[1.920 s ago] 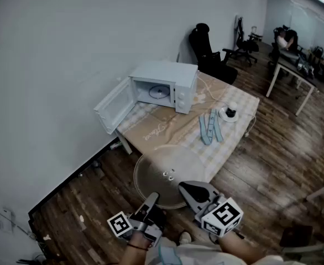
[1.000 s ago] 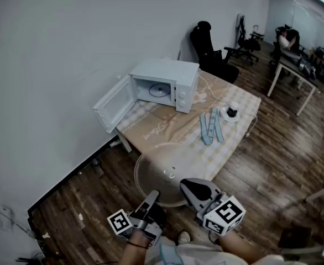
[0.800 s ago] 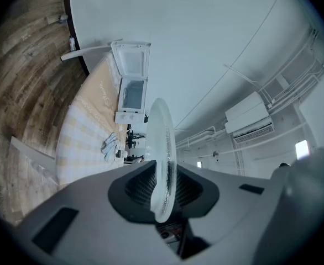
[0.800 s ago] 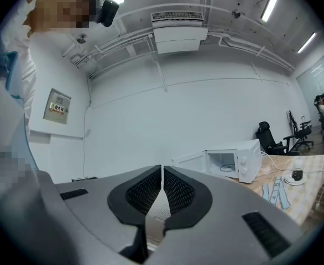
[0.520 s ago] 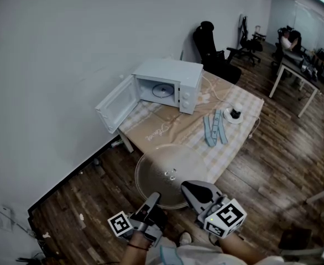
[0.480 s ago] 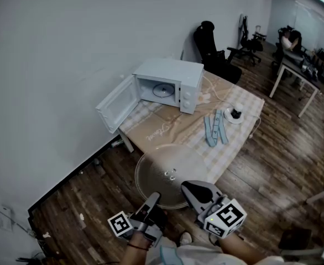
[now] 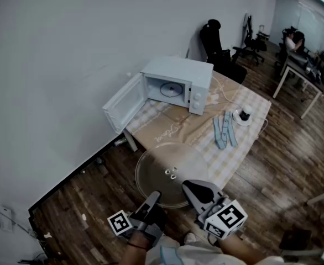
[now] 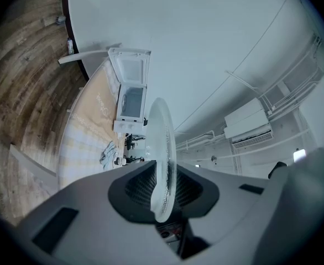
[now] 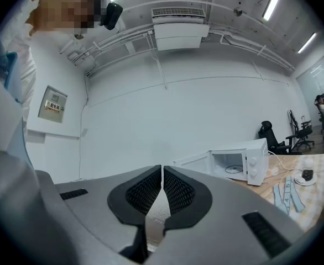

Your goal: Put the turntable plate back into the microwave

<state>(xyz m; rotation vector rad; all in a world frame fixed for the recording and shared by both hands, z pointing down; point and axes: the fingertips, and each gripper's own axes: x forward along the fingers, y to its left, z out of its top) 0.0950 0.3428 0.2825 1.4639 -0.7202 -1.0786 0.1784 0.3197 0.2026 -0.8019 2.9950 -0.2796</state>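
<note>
The left gripper (image 8: 163, 189) has its jaws closed on the glass plate's (image 8: 163, 148) rim, edge-on, with the open microwave (image 8: 130, 98) on the counter (image 8: 90, 137) beyond.

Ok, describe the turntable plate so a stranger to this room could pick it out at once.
Find the cloth-covered table by the wall, with the white microwave standing open on it. Before the table's near end, the left claw and right claw grip the turntable plate by its near rim. It is the only large clear round disc, with a small hub at its centre.
</note>
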